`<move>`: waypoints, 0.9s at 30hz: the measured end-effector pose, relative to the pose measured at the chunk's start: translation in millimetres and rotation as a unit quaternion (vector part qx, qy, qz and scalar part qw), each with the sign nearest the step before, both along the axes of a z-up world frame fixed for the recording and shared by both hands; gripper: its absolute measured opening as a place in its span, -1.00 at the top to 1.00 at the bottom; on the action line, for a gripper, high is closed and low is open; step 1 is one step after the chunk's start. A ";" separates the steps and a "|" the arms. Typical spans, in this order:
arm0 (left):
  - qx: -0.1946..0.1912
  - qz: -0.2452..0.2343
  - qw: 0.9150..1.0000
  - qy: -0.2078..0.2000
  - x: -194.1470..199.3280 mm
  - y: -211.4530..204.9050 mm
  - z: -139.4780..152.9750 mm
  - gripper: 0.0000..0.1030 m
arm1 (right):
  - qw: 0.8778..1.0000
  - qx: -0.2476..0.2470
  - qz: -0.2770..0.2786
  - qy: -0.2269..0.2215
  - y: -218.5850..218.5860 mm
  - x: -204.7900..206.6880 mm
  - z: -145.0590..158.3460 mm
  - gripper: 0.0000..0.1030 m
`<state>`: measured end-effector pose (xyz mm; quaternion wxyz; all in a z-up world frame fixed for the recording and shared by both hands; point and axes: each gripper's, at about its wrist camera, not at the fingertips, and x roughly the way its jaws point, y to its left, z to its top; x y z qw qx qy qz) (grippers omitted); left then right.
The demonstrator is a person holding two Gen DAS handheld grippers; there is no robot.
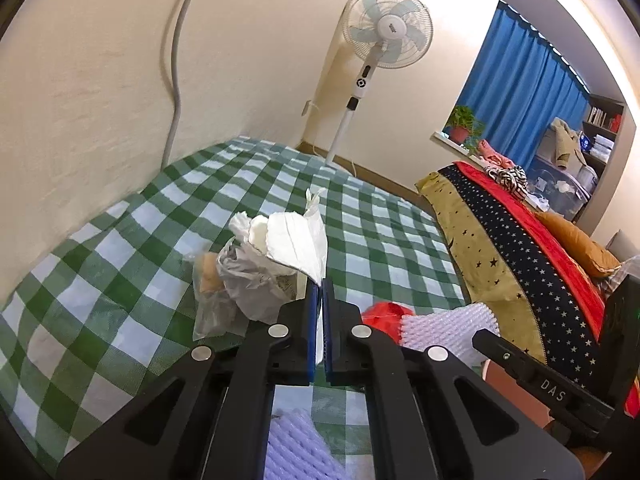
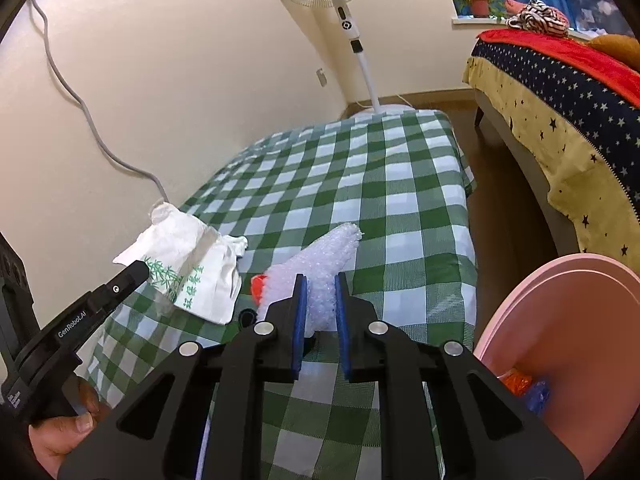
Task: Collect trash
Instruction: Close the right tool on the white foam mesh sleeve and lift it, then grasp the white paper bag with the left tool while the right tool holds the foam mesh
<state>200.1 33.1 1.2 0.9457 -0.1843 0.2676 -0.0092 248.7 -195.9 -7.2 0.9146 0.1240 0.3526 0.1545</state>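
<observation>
Over the checked desk, the left gripper is clamped on a white wrapper and the right gripper pinches bubble wrap, both judged light, soft and crushable, best held at an edge.

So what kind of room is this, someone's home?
Most likely a bedroom in a home: a bed under a star-patterned navy and yellow cover, a white standing fan against the wall, and blue curtains behind a potted green plant on the windowsill.
</observation>
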 end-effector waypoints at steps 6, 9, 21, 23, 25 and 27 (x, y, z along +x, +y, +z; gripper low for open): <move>0.008 -0.001 1.000 -0.011 -13.8 -3.2 14.1 0.96 | 1.000 -0.004 -0.002 -0.029 -1.3 -15.7 17.7 0.74; 0.015 -0.008 1.000 -0.016 -22.1 -7.4 21.1 0.96 | 0.999 -0.007 -0.007 -0.040 -4.4 -23.8 25.8 0.74; 0.046 -0.038 0.998 -0.035 -58.0 -26.7 46.1 0.96 | 0.997 -0.014 -0.032 -0.071 -28.3 -62.7 53.9 0.74; 0.050 -0.043 0.997 -0.038 -64.0 -29.3 49.9 0.96 | 0.996 -0.015 -0.037 -0.076 -33.2 -69.8 58.3 0.74; 0.053 -0.048 0.997 -0.040 -68.8 -33.7 52.6 0.96 | 0.996 -0.016 -0.042 -0.080 -38.5 -76.7 62.9 0.74; 0.058 -0.055 0.996 -0.043 -74.1 -38.4 55.6 0.96 | 0.995 -0.017 -0.045 -0.085 -41.8 -81.5 67.1 0.74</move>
